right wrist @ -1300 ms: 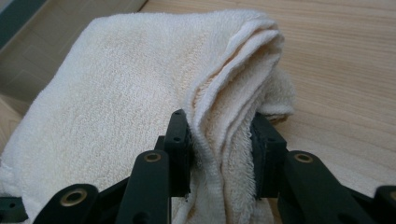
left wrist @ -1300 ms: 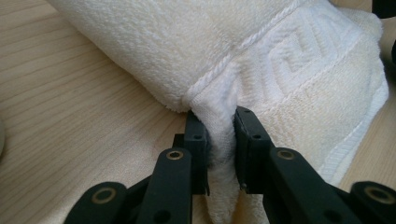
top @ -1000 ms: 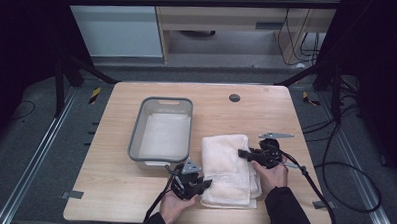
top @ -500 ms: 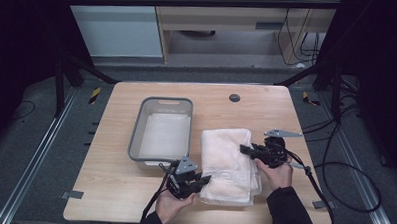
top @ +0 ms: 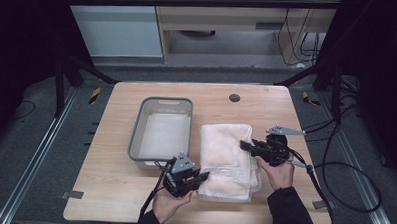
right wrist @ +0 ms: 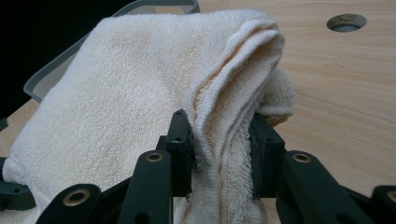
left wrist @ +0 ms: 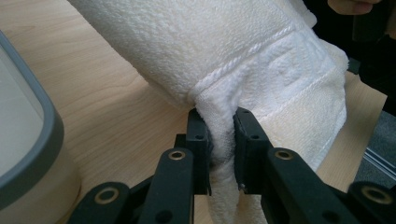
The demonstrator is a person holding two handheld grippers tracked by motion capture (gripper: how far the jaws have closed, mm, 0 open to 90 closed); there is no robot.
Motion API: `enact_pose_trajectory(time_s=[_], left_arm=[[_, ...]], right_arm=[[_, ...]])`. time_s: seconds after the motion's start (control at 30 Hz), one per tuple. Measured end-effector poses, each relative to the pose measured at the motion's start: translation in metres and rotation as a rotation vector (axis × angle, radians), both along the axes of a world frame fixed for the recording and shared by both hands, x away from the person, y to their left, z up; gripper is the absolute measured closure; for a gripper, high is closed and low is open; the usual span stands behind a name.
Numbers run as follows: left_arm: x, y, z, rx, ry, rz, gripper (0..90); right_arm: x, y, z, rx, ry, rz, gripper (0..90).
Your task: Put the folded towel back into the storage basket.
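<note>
Here a folded white towel [top: 230, 158] is gripped at two places by two hand-held claws above a pale wooden counter [top: 108, 199]. The left claw [top: 202, 176] is clenched on the towel's near left corner: in the left gripper view a pinched fold of the hem [left wrist: 222, 135] is seen squeezed between the two black jaws, with the rest of the cloth rising away from them. The right claw [top: 245, 145] is clenched on the towel's right edge; in the right gripper view several stacked layers of terry [right wrist: 224, 126] are pressed between its jaws, and the folded edge curls over above them. Each claw is held by a hand, the left hand [top: 169, 203] coming in from the bottom edge of the high view and the right hand [top: 279, 172] from the lower right, with a dark sleeve behind it. A grey three-cornered plate is carried on top of each claw, and black cable is trailed off the right side of the counter.

The towel is placed on the right half of the counter, just beside a grey rectangular tub [top: 161, 130] that stands to its left. Whether towel and tub touch cannot be told. A small round hole [top: 234, 97] is set in the counter beyond the towel, well apart from it.
</note>
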State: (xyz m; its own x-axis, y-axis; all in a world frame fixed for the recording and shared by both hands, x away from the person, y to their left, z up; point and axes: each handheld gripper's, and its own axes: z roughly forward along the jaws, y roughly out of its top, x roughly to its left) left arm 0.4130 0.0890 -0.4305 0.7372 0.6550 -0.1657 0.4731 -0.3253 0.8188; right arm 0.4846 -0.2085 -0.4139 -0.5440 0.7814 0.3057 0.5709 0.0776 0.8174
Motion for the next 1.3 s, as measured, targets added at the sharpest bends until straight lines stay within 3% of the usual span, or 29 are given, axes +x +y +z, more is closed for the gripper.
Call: enact_pose_trajectory(time_s=[0.47,0.7,1.3], left_arm=[[0.0,0.009,0.017,-0.027,-0.042,0.016,77.9],[0.001,0.01,0.02,-0.026,-0.053,0.015,77.9],[0.006,0.017,0.039,-0.029,-0.11,0.026,77.9]], right_arm=[[0.001,0.008,0.021,0.006,-0.058,0.002,66.5],[0.002,0.009,0.023,0.011,-0.061,-0.001,66.6],[0.009,0.018,0.046,0.018,-0.109,-0.008,66.6]])
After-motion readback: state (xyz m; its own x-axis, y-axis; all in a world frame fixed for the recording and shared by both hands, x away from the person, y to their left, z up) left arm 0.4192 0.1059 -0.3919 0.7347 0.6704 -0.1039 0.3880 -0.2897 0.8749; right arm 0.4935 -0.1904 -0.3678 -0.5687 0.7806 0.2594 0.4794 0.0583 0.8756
